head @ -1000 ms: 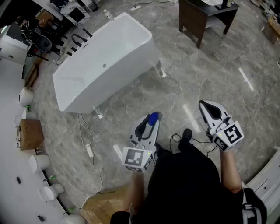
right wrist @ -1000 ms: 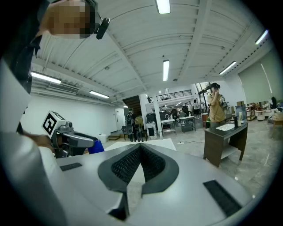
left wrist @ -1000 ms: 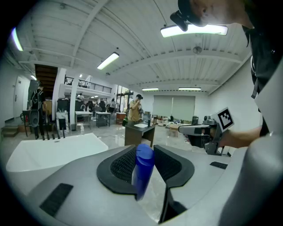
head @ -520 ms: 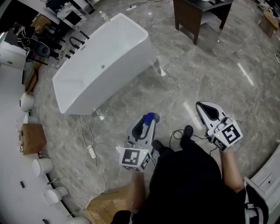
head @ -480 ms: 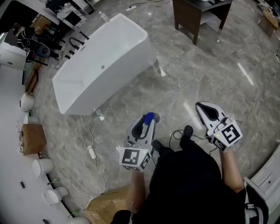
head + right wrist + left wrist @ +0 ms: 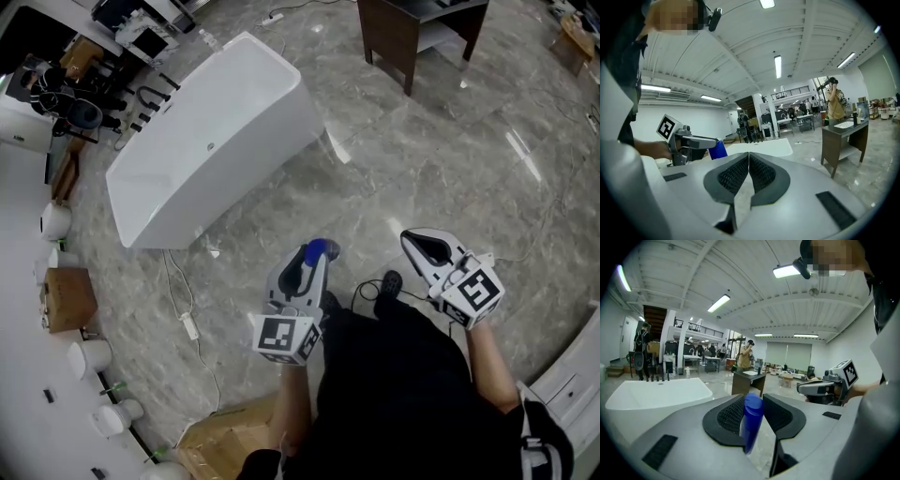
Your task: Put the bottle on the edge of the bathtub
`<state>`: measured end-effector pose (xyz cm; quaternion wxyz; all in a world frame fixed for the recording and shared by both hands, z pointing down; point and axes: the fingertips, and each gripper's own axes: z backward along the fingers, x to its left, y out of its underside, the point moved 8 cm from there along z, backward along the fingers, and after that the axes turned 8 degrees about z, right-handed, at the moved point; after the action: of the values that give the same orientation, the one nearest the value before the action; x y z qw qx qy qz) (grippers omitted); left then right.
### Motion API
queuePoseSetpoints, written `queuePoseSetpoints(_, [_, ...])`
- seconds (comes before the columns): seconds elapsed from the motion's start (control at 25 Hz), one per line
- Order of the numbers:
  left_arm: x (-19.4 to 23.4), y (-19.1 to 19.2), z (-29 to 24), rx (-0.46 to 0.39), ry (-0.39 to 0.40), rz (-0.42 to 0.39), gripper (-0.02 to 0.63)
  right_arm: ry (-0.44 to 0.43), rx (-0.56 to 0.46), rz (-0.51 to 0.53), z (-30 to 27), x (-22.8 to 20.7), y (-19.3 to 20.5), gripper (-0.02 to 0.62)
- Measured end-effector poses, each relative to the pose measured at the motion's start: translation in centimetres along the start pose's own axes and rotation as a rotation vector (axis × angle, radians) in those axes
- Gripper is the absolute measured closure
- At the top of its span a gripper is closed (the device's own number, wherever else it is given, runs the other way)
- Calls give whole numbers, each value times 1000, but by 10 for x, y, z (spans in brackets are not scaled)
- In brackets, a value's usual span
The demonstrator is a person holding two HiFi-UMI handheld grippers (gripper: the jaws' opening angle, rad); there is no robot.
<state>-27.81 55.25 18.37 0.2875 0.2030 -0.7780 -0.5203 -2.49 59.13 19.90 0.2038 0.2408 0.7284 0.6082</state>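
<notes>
Bathtub (image 6: 281, 94) has drifted left in my view; left gripper (image 6: 312, 255) clamps the blue bottle (image 6: 751, 420), right gripper (image 6: 748, 159) closed on nothing, approach unfinished.

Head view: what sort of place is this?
Probably a bathroom-fittings showroom or warehouse hall: a freestanding bathtub on a stone floor, white fixtures lined along the wall, cardboard boxes beside them.

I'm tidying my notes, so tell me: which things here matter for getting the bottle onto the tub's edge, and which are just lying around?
For the job:
- blue bottle, clamped in the left gripper
- white bathtub, ahead to the left

Just lying about:
- dark wooden table
- cardboard box beside the wall
- right gripper, shut and empty, has no part yet
</notes>
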Motion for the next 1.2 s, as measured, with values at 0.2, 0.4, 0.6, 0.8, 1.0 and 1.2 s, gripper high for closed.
queuePoseSetpoints(0.2, [-10, 10, -19, 34, 5, 23, 472, 14, -2, -31, 9, -18, 2, 581])
queuePoseSetpoints(0.4, [-11, 7, -38, 50, 28, 15, 472, 47, 15, -100, 10, -35, 11, 581])
queuePoseSetpoints(0.6, [4, -3, -62, 67, 33, -30, 472, 65, 20, -138, -11, -55, 11, 581])
queuePoseSetpoints(0.8, [38, -11, -98, 77, 43, -9, 472, 52, 36, -133, -52, -77, 6, 581])
queuePoseSetpoints(1.0, [83, -37, -141, 67, 50, -9, 472, 39, 55, -134, -115, -112, -10, 581])
queuePoseSetpoints(1.2, [130, -71, -176, 60, 75, -25, 472, 22, 38, -108, -183, -133, -40, 581])
